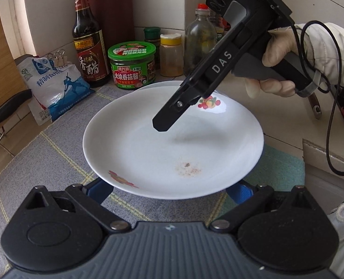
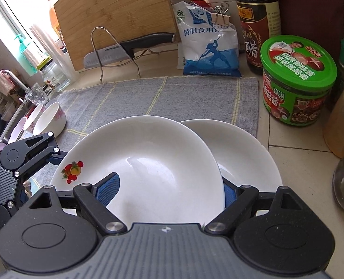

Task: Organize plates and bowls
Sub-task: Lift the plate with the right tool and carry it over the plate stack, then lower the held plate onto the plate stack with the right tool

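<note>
Nearest in the left wrist view: left tongs (image 1: 169, 190) spread wide, blue pads at 7 and 5 o'clock, tips tucked under the near rim of the upper plate (image 1: 172, 144); contact not clear. From the right wrist view, right tongs (image 2: 168, 191) also spread, one pad lying over the plate's inner slope at 7 o'clock and the other hidden behind its rim at 5 o'clock.

Upper plate white, glossy and shallow. Printed with a red-and-orange fruit sprig near the rim on two sides. Marked by a small brownish speckled smear at 6 o'clock of its well. Tilted over a second white plate (image 2: 241, 158), overlapping it, with only the lower plate's crescent showing at 3 o'clock. Both above a grey mat (image 2: 153, 93) crossed by thin yellow lines, spread on the tiled tabletop (image 2: 295, 148).

"DAS" in white letters along the body of the right tongs, seen side-on from the left wrist camera and gripped by a gloved hand (image 1: 279, 53).

Farther back at 2 o'clock in the right wrist view, a green-lidded jar (image 2: 297, 81), its label reading "大块香菇酱" in the left wrist view. Behind it, a dark vinegar bottle (image 2: 258, 23) marked "香醋". At 12 o'clock, a blue-and-white salt bag (image 2: 209, 41) printed "精制食用", shut with binder clips. At 9 o'clock, two white bowls (image 2: 50, 121) tipped on their sides at the mat's edge. Beyond, a black-handled knife (image 2: 130, 48) in a wire rack before a bamboo cutting board (image 2: 116, 16).
</note>
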Available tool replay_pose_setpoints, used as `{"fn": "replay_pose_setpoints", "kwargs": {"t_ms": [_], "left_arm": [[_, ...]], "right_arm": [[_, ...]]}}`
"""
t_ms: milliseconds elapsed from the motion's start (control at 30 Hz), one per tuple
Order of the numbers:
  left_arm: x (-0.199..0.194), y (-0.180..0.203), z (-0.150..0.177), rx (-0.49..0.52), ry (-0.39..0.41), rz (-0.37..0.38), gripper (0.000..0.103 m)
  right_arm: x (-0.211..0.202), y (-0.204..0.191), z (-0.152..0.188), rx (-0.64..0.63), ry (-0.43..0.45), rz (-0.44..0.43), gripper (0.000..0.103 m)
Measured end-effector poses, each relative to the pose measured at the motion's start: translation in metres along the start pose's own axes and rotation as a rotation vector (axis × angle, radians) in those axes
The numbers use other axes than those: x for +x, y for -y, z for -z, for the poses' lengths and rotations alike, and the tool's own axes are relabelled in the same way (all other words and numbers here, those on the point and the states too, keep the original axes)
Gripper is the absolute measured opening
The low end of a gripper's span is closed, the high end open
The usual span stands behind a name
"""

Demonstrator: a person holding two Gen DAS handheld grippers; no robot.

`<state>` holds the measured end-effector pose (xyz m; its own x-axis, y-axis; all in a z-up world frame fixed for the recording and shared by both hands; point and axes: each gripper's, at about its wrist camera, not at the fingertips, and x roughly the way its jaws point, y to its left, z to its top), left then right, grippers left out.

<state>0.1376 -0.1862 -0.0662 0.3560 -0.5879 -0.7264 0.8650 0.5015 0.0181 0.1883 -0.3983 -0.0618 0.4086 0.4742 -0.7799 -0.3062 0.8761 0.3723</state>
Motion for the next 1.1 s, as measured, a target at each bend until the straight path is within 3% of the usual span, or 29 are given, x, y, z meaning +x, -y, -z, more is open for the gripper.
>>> {"fn": "replay_pose_setpoints", "kwargs": {"t_ms": [433, 633, 833, 1100], "left_arm": [[0.021, -0.001, -0.012, 0.03, -0.018, 0.022, 0.101], [0.025, 0.0, -0.015, 0.046, -0.019, 0.032, 0.101], [0.026, -0.002, -0.016, 0.042, -0.013, 0.049, 0.102], [0.023, -0.005, -0.014, 0.024, 0.001, 0.047, 0.102]], "right_arm": [[-0.002, 0.016, 0.007, 0.013, -0.01, 0.051, 0.091], [-0.009, 0.019, 0.013, 0.027, -0.006, 0.073, 0.094], [-0.016, 0.015, 0.015, 0.041, -0.015, 0.091, 0.103], [-0.027, 0.015, 0.018, 0.088, -0.005, 0.098, 0.103]]}}
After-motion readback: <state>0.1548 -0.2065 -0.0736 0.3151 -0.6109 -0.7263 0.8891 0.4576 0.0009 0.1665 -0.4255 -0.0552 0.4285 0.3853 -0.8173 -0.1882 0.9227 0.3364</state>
